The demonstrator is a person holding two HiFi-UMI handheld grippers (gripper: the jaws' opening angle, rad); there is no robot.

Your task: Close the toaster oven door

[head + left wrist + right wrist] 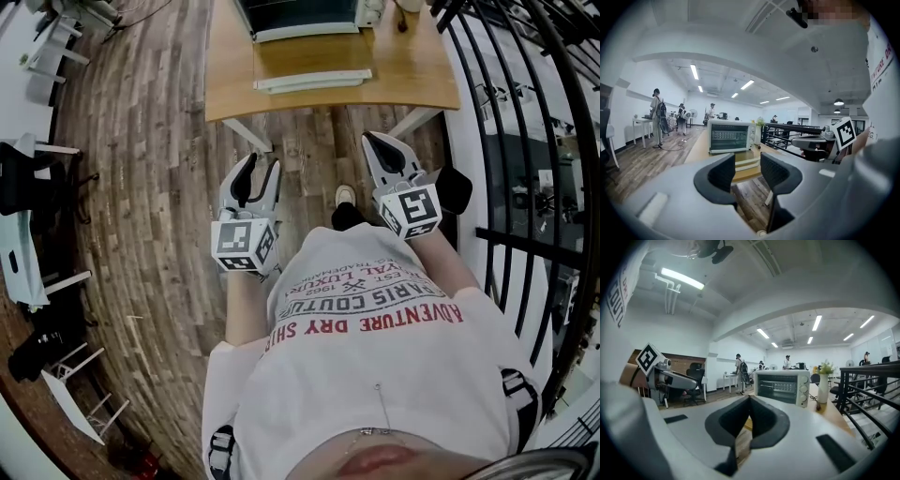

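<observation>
The white toaster oven [300,14] stands at the far end of a wooden table [412,75], cut off by the top edge of the head view. Its dark glass door seems to lie folded down toward me, though I cannot be sure. Both gripper views show the oven front [731,136] [783,386] some way ahead. My left gripper [262,167] [747,161] is open and empty, held over the floor short of the table. My right gripper [370,141] [749,399] is shut on nothing, also short of the table's near edge.
A flat white tray [314,81] lies on the table in front of the oven. A vase with a plant [823,385] stands to the oven's right. A black railing [525,141] runs along the right. Chairs [28,187] stand at the left, and people [657,117] are far behind.
</observation>
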